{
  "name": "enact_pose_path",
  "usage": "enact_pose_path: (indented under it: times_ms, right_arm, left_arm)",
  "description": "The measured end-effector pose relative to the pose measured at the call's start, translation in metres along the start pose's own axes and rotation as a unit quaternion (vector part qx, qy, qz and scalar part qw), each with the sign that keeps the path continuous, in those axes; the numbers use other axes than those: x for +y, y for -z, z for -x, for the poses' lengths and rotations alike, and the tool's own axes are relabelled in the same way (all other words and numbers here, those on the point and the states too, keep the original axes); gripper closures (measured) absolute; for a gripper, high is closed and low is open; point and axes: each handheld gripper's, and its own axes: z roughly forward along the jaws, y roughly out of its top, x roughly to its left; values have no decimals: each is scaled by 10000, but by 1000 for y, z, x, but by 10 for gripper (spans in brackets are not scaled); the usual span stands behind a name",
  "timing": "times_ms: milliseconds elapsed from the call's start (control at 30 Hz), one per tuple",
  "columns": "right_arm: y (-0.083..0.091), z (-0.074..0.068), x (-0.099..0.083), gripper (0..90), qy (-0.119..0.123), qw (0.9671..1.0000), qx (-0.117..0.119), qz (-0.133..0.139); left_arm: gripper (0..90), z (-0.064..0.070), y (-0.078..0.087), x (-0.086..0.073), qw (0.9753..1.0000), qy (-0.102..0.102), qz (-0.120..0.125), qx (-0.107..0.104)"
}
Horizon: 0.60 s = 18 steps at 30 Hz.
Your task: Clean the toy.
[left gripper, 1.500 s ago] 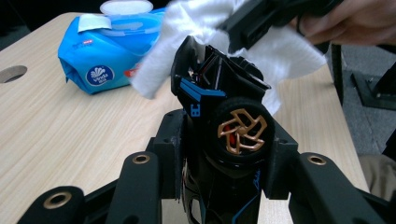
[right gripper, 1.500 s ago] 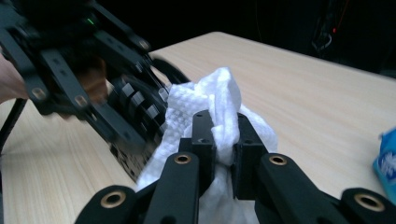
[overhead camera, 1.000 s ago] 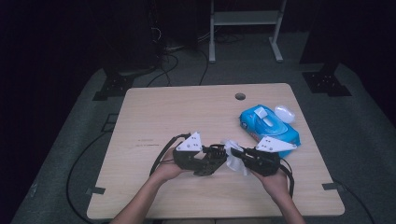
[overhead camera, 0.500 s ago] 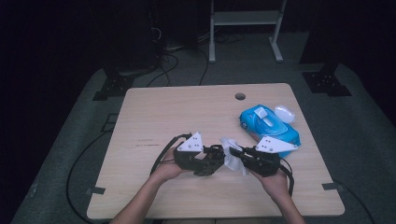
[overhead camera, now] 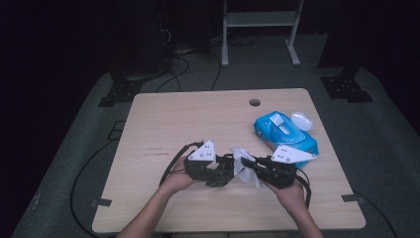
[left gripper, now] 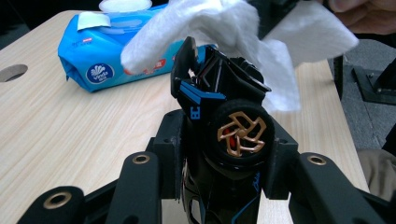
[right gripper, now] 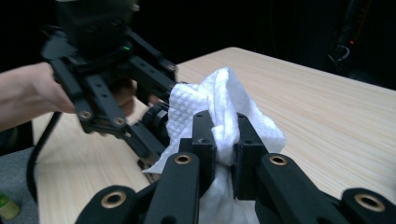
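Left gripper (left gripper: 224, 154): its two black jaws are closed tight on a small black toy car with blue trim and a gold-spoked wheel (left gripper: 219, 107), which stands nose-up between them; in the high view the left gripper (overhead camera: 225, 171) sits low over the near middle of the table.

Right gripper (right gripper: 224, 149): its jaws pinch a bunched white textured wipe (right gripper: 219, 107), with the cloth spilling above and below the pads; in the high view the right gripper (overhead camera: 255, 166) faces the left one, tip to tip.

Toy car and wipe: the wipe (left gripper: 243, 42) drapes against the upper end of the car, touching it; in the high view the wipe (overhead camera: 243, 161) shows as a white patch between the two grippers.

Wipe packet: a blue soft plastic packet of wet wipes (overhead camera: 285, 134) lies on the far right part of the table, just beyond the right gripper; its white flip lid (overhead camera: 301, 120) stands open, and what shows in the opening looks like white wipes, though it is too small to be sure.

Table: a pale wooden tabletop (overhead camera: 173, 124) with a round cable hole (overhead camera: 254, 102) near its far edge.
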Motion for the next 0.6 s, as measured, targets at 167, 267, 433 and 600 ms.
enact_pose_path:
  times_ms: [167,267,433,600]
  right_arm:
    - [-3,4,-7,815,6,9998,-123,-171]
    - [-4,2,-6,815,24,9998,-99,-160]
    - [-5,-7,2,815,227,9997,-56,-82]
    - [-4,-1,-2,815,139,9996,-139,-202]
  left_arm:
    - [582,1,-1,-2,9999,-34,-102,27]
    - [582,2,-3,-3,9999,-53,-128,33]
    - [582,1,-3,-2,10000,-18,-48,-5]
    - [582,2,-3,-1,9997,-129,-189,66]
